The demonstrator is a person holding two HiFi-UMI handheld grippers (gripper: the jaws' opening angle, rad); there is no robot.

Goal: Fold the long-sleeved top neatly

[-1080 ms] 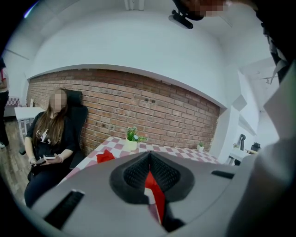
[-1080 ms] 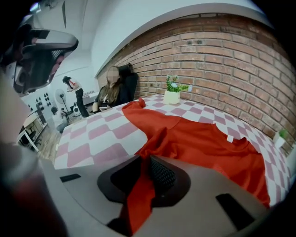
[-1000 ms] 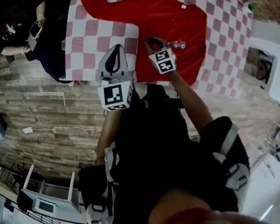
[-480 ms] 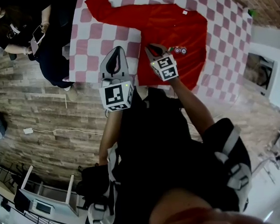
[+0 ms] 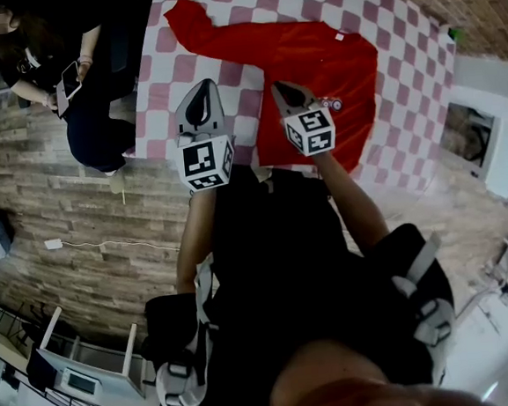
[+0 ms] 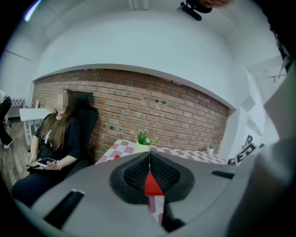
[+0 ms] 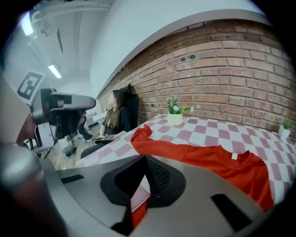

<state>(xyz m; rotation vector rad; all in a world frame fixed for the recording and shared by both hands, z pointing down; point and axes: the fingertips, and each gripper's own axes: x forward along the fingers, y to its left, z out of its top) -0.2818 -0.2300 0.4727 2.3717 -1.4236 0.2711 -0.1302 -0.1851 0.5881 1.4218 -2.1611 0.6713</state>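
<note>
Since the earlier frame the right gripper [image 5: 283,89] has risen off the long-sleeved top [image 5: 334,62] and looms larger in the head view, while the left gripper [image 5: 202,91] has slid a little left along the near side of the table. On the right, the jaws have just been closing and now meet. Red cloth and checked tablecloth [image 5: 159,82] show through the gap below the pads, but I see nothing pinched at the tips. On the left, the jaws are pressed together too and hold nothing, with a wedge of red visible behind them. I have the top lying flat, neck toward the far side. Its near hem lies close to the table's near edge under the right gripper, and one sleeve [image 5: 194,17] stretches to the far left. Bare checks lie between the left gripper and the body of the top, and a narrow strip runs down the right edge. A seated person [image 5: 81,98] with a phone [image 5: 70,78] is just off the left edge, so room there is tight. Only the head view gives me the print [image 5: 332,104] beside the right gripper. Only the gripper views give me the brick wall [image 7: 222,69] and the potted plant [image 7: 175,113] at the far edge, and the right one shows the neck label [image 7: 234,156] clearly.
</note>
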